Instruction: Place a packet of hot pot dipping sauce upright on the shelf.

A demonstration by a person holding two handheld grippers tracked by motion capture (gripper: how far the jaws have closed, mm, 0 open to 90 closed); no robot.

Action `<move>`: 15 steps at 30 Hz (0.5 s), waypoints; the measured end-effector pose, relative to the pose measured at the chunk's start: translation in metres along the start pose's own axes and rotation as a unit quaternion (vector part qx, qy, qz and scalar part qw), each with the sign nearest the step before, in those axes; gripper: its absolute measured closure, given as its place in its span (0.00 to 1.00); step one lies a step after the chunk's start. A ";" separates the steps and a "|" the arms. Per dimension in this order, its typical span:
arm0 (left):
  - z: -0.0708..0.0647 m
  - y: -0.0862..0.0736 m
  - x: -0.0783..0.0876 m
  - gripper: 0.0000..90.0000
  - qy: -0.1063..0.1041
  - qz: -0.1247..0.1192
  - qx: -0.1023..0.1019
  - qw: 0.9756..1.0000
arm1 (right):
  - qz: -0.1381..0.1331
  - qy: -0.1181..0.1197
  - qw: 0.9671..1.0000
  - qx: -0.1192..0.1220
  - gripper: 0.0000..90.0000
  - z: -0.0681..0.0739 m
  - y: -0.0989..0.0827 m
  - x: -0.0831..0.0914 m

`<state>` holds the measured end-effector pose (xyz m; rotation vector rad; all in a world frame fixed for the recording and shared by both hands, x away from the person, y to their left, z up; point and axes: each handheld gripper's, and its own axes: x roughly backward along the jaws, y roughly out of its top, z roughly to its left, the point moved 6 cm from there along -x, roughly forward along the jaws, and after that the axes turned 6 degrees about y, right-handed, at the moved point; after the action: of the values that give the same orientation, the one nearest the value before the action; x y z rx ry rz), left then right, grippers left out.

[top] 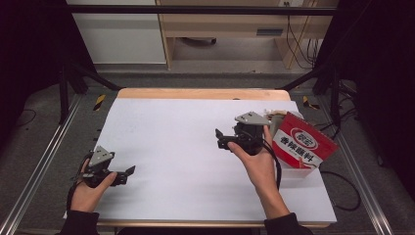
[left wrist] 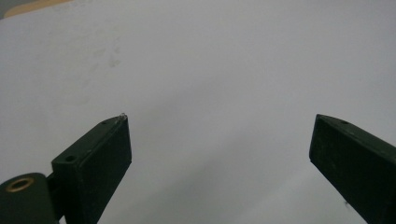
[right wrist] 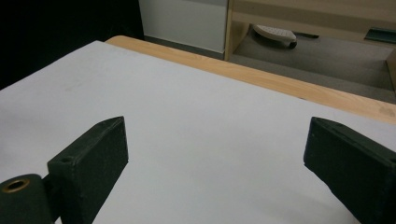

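Left gripper (top: 128, 171) held low over the near left part of the white sheet (top: 181, 147), well apart from the red packet (top: 303, 142), jaws pointing toward the sheet's middle. Jaws spread wide in the left gripper view, released, with bare white sheet (left wrist: 210, 70) between them and nothing grasped. Right gripper (top: 220, 137) raised in the right hand (top: 258, 164) just left of the red packet, jaws turned away from it toward the sheet's far left. Jaws likewise parted wide in the right gripper view, released, empty, with white sheet (right wrist: 196, 140) and the wooden table edge (right wrist: 280, 81) beyond them. Red packet standing tilted at the right edge of the sheet, printed with a white oval label and white characters, leaning over a clear box (top: 298, 170) that sits against its near side. Right hand's wrist close beside the packet's left edge; touching or not cannot be told. Pale items (top: 275, 115) poking up behind the packet's far corner, too small to make out. Left hand (top: 90, 188) wrapped round its gripper near the sheet's near left corner, far from the packet.
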<state>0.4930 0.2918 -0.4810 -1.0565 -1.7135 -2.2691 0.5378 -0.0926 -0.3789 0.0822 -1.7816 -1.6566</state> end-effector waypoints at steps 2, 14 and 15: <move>0.000 0.000 0.000 0.06 0.000 0.001 0.002 1.000 | 0.005 0.000 1.000 0.004 0.07 0.000 -0.006 -0.001; -0.002 0.000 -0.001 0.06 -0.001 0.001 -0.002 1.000 | 0.031 0.003 1.000 0.000 0.07 0.001 -0.044 -0.008; -0.002 0.000 -0.001 0.06 -0.001 0.001 -0.002 1.000 | 0.033 0.004 0.999 -0.001 0.07 0.001 -0.047 -0.009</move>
<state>0.4928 0.2899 -0.4816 -1.0623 -1.7092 -2.2707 0.5249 -0.0959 -0.4250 0.0287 -1.7569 -1.6088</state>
